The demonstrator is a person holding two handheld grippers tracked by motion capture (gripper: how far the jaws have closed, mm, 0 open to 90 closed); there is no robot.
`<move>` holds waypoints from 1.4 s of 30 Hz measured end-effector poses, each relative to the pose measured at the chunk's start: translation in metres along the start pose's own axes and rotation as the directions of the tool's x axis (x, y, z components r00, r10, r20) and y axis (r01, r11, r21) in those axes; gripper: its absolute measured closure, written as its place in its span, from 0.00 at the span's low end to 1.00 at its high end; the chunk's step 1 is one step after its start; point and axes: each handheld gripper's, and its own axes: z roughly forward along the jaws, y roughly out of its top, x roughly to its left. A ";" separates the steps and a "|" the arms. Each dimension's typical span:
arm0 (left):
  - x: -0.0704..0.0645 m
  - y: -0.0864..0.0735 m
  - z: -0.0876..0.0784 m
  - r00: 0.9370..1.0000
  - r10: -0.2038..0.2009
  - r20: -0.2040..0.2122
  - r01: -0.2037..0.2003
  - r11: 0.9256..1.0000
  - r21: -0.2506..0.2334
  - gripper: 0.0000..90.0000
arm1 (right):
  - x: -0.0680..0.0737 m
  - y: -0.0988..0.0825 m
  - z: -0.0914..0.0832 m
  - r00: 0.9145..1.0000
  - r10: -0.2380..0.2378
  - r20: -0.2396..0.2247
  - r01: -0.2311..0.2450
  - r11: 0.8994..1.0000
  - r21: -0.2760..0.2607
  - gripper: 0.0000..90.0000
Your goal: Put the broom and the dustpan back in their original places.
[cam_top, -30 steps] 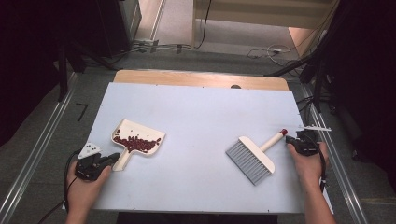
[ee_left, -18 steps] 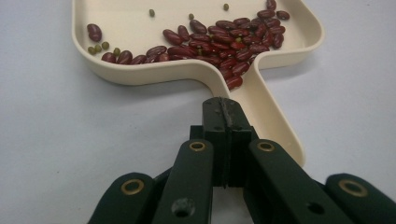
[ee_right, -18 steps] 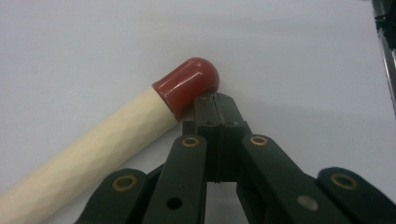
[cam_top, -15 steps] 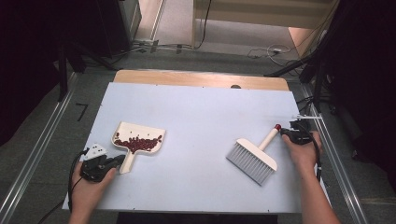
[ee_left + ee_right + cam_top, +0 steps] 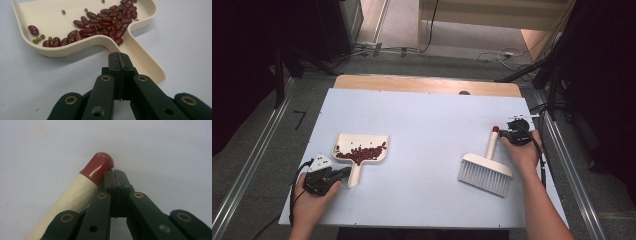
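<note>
Your right gripper (image 5: 507, 133), jaws pressed together and empty, has pushed the brush (image 5: 486, 168) so its handle swings from slanted to nearly upright beside the closed tips. Your left gripper (image 5: 343, 172), also closed, rests against the dustpan (image 5: 362, 150) handle, beans (image 5: 105, 23) collected.

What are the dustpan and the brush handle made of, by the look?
Dustpan: likely moulded plastic, cream, semi-matte; thin rolled rim, rounded seamless corners. Brush handle: probably light wood or wood-look plastic, pale cream with faint facets; its red tip is glossy, showing highlights, perhaps dipped paint or a rubbery cap.
</note>
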 end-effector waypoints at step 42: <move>0.018 0.004 0.003 0.996 -0.058 -0.072 0.053 0.997 -0.064 1.00 | 0.022 0.010 -0.005 0.998 -0.044 -0.045 0.042 0.998 -0.050 0.98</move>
